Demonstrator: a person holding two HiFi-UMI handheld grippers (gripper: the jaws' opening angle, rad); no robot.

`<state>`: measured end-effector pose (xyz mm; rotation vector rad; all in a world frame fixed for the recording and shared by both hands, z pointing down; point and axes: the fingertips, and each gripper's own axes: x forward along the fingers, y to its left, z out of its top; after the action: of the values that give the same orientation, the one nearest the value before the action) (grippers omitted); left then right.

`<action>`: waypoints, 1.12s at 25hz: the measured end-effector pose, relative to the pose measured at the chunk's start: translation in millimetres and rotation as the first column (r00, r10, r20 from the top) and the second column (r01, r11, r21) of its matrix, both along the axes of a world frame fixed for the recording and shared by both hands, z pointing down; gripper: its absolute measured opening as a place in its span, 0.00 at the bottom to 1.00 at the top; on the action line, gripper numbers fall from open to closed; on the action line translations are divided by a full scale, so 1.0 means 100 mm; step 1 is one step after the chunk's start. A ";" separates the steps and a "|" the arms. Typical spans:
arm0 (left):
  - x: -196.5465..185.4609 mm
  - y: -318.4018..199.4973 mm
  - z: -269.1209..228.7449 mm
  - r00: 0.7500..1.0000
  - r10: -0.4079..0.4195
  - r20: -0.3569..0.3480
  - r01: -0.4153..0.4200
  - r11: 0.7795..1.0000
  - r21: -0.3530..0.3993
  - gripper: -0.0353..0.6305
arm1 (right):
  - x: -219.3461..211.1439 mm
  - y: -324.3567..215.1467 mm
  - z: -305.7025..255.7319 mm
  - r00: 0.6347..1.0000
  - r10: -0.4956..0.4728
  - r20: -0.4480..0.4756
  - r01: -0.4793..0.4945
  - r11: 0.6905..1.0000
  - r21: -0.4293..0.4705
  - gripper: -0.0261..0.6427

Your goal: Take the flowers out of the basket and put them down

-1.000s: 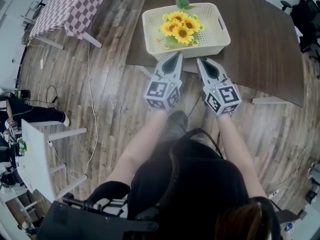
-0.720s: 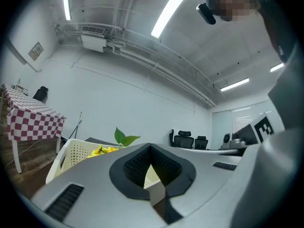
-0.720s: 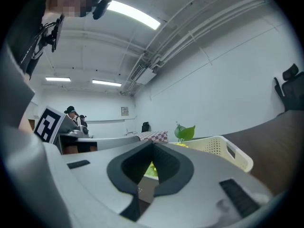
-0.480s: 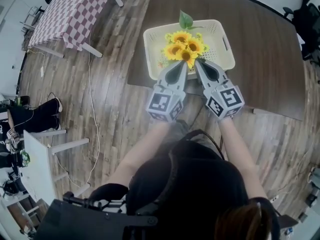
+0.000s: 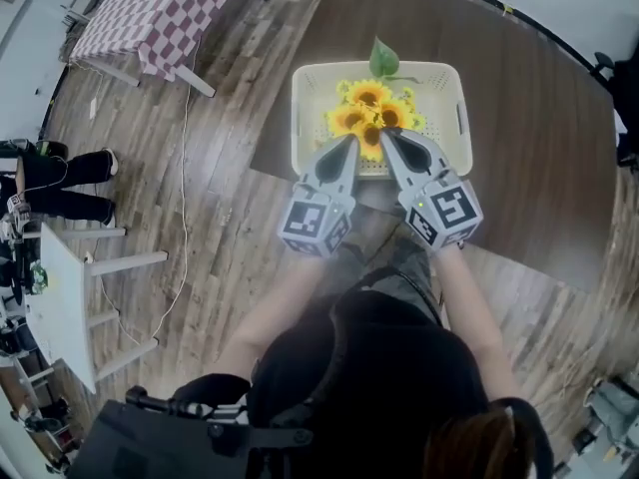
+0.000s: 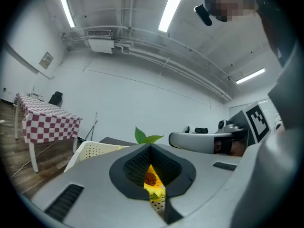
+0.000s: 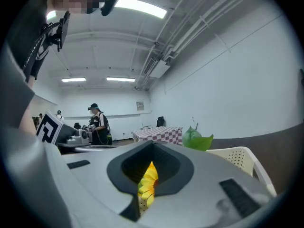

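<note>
A bunch of yellow sunflowers (image 5: 371, 116) with a green leaf (image 5: 383, 60) lies in a cream perforated basket (image 5: 449, 93) on a dark brown table (image 5: 529, 138). My left gripper (image 5: 349, 141) and right gripper (image 5: 384, 134) are side by side over the basket's near rim, tips at the near edge of the blooms. Both are shut with nothing in them. In the left gripper view a sunflower (image 6: 152, 179) shows past the closed jaws, with the basket (image 6: 92, 151) at left. The right gripper view shows a sunflower (image 7: 148, 182) and the leaf (image 7: 197, 139) likewise.
A table with a checkered cloth (image 5: 160, 18) stands at the far left, and a white table (image 5: 60, 297) at the near left. A cable (image 5: 185, 168) runs across the wooden floor. A person's legs (image 5: 60, 183) lie at the left edge; another person (image 7: 97, 125) stands far off.
Both shut grippers have moved forward from short of the table to over the basket's near rim, next to the sunflowers. The head view has shifted closer to the table.
</note>
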<state>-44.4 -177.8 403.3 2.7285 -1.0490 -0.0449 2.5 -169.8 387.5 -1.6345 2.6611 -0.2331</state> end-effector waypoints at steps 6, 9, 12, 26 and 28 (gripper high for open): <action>-0.10 -0.11 -0.08 0.987 -0.158 0.019 0.158 0.987 0.019 0.05 | -0.03 -0.07 0.05 0.989 -0.145 -0.008 0.144 0.988 -0.060 0.04; -0.13 -0.16 -0.08 0.971 -0.236 0.026 0.236 0.972 0.024 0.05 | 0.02 -0.11 0.09 0.978 -0.207 -0.011 0.206 0.975 -0.081 0.04; -0.13 -0.19 -0.05 0.959 -0.281 0.043 0.280 0.959 0.031 0.05 | 0.06 -0.14 0.16 0.968 -0.250 -0.027 0.246 0.964 -0.102 0.04; -0.12 -0.26 0.08 0.951 -0.279 0.131 0.280 0.960 0.010 0.05 | 0.35 -0.46 0.48 0.979 -0.204 -0.022 0.192 0.947 -0.256 0.05; -0.14 -0.28 0.06 0.950 -0.285 0.127 0.286 0.958 0.012 0.05 | 0.40 -0.49 0.55 0.982 -0.188 -0.022 0.173 0.940 -0.295 0.08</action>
<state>-58.5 -205.5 409.7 2.5791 -1.4712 0.0885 42.6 -219.2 442.7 -1.4732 2.9346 -0.6245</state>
